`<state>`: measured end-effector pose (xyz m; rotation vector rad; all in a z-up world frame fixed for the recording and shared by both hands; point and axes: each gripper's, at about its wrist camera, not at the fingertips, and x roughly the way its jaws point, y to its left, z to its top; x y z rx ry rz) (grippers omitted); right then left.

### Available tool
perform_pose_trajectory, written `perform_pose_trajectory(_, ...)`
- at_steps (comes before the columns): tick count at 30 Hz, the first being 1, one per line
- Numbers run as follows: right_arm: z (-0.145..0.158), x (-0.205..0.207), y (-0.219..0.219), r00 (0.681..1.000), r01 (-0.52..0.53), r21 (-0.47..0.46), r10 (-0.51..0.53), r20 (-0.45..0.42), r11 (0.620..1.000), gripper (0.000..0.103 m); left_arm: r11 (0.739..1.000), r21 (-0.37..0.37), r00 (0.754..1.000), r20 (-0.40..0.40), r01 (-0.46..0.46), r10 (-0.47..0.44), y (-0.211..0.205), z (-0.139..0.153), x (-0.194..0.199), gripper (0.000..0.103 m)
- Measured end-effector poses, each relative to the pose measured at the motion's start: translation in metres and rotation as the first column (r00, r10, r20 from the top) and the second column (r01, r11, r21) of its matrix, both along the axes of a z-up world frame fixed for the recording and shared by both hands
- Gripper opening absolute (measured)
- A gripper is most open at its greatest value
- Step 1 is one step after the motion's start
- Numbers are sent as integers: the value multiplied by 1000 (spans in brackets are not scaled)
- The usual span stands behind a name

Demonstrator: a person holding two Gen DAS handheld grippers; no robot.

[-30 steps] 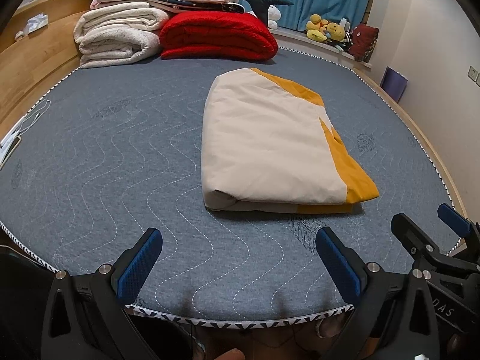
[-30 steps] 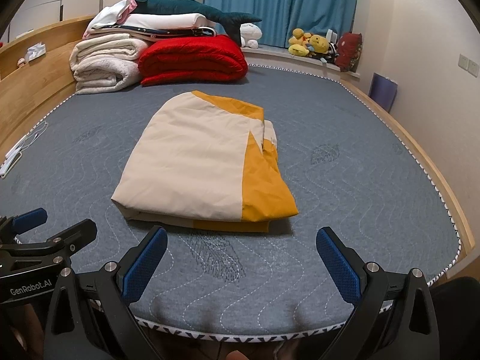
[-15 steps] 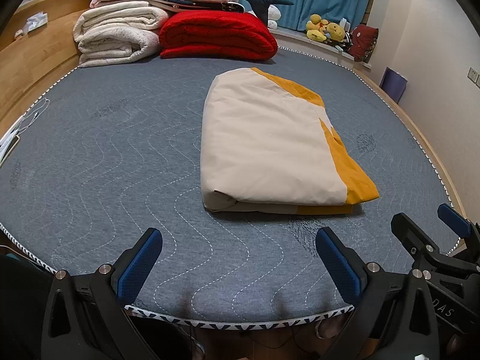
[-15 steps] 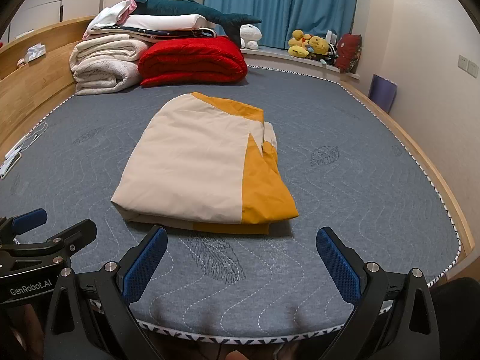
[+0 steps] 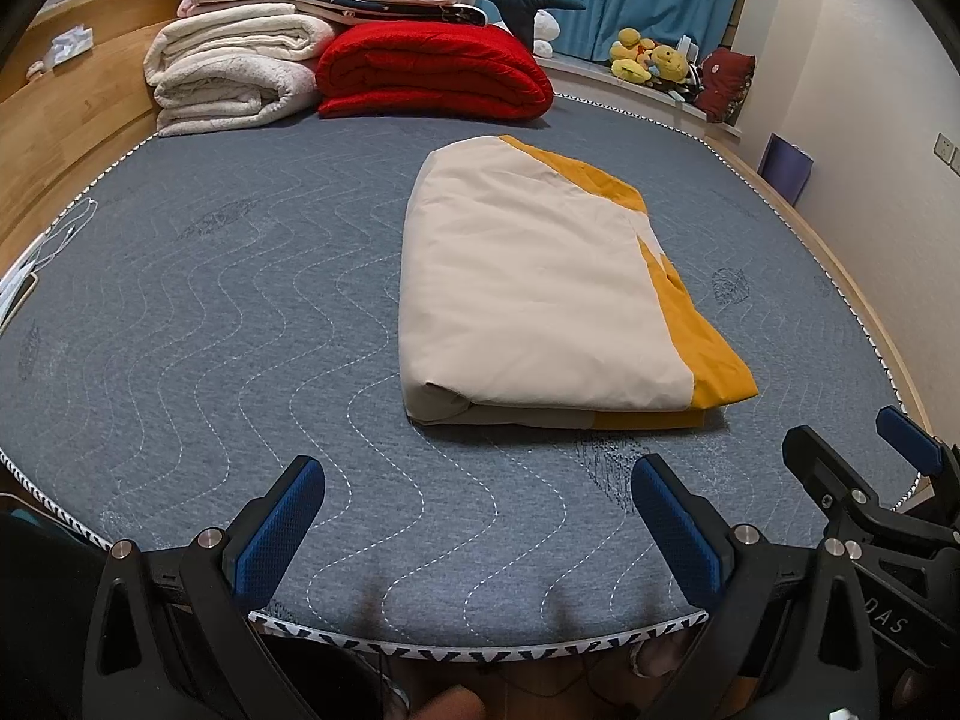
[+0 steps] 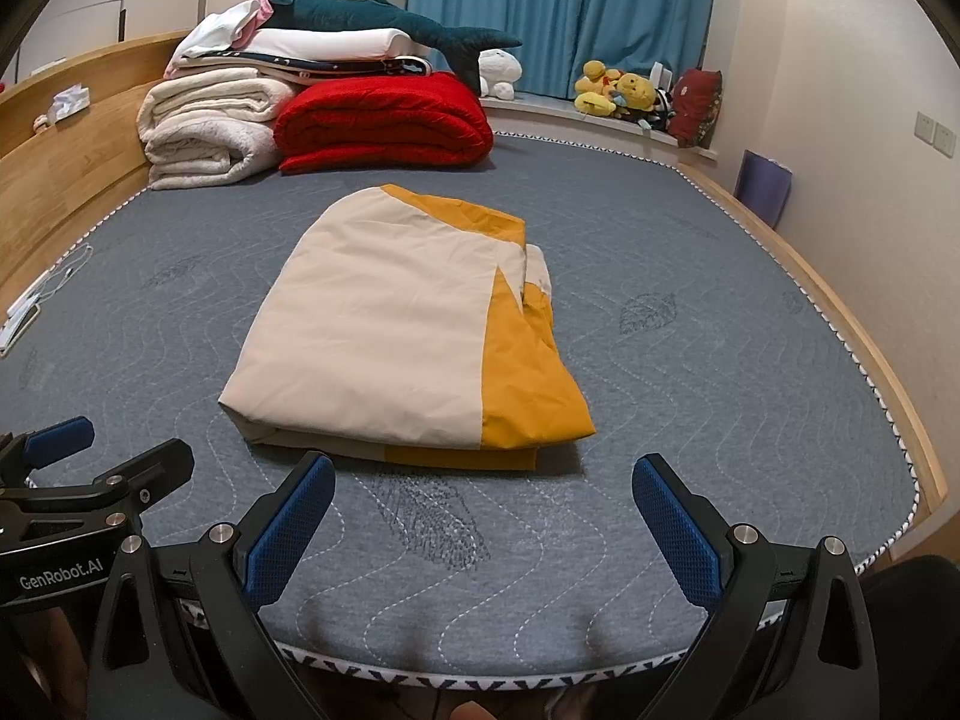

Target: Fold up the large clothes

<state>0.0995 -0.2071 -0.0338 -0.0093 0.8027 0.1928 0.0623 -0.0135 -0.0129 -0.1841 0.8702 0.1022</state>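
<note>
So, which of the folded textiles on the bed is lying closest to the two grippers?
The cream and mustard folded cloth, alone mid-bed; the red blanket and white blankets sit stacked at the far edge.

This is a bedroom in a home. A big bed (image 6: pixel 690 360) with a gray quilted mattress fills most of the room, and it sits in a wooden frame (image 6: pixel 72 180). At the far end of the bed lie folded blankets: a red one (image 6: pixel 384 120) and fluffy white ones (image 6: pixel 204 132), with a pillow (image 6: pixel 336 42) and a toy shark (image 6: pixel 384 15) stacked on top. Blue curtains (image 6: pixel 558 6) hang behind them. Yellow stuffed toys (image 6: pixel 618 93) sit on the ledge by the curtains. A light switch (image 6: pixel 933 133) is on the wall at the right.
</note>
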Motion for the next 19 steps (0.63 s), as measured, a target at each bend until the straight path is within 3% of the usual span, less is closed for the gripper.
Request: perform_pose_trajectory(19, -1, 2, 1, 1000, 9, -2, -9, -3, 1000, 99, 1000, -20, 1000, 17, 16, -16, -1, 0, 1, 102)
